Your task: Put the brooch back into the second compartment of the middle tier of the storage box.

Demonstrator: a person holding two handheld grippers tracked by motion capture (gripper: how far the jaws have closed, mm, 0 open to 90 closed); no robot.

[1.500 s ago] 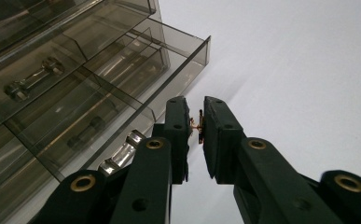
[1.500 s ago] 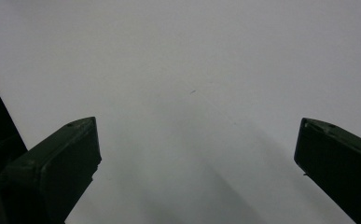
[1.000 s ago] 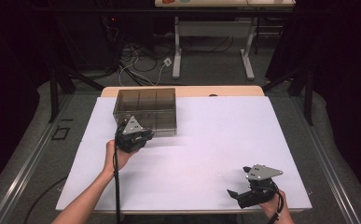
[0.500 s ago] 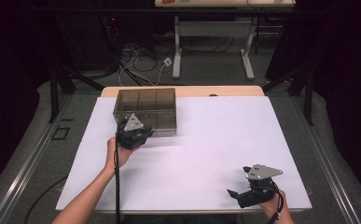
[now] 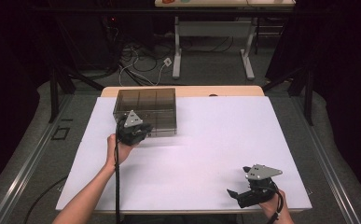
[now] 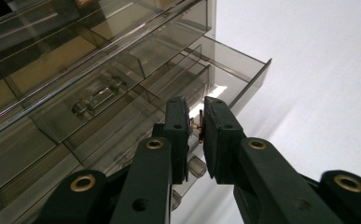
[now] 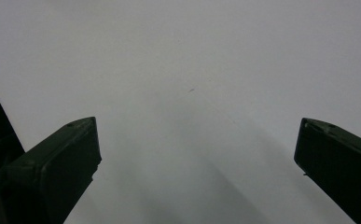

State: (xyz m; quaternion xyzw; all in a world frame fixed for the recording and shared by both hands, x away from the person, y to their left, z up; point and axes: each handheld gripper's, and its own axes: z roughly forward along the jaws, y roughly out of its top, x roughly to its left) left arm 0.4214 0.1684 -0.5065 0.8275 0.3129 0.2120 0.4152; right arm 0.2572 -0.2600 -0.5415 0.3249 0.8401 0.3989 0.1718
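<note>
High view, left gripper [image 5: 138, 135] at drawer box [image 5: 145, 100], jaws pinched

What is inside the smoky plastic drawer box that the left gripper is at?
Divider walls show through the drawer box, and the compartments look bare. One drawer stands pulled out. The left gripper covers what it pinches.

On the white table [image 5: 201, 154], a smoky clear drawer box [image 5: 145, 110] sits at about eleven o'clock. The left gripper [image 5: 140, 133] meets its front face, apparently gripping something there. At five o'clock, the right gripper [image 5: 236, 195] rests near the table's edge, jaws spread.
</note>
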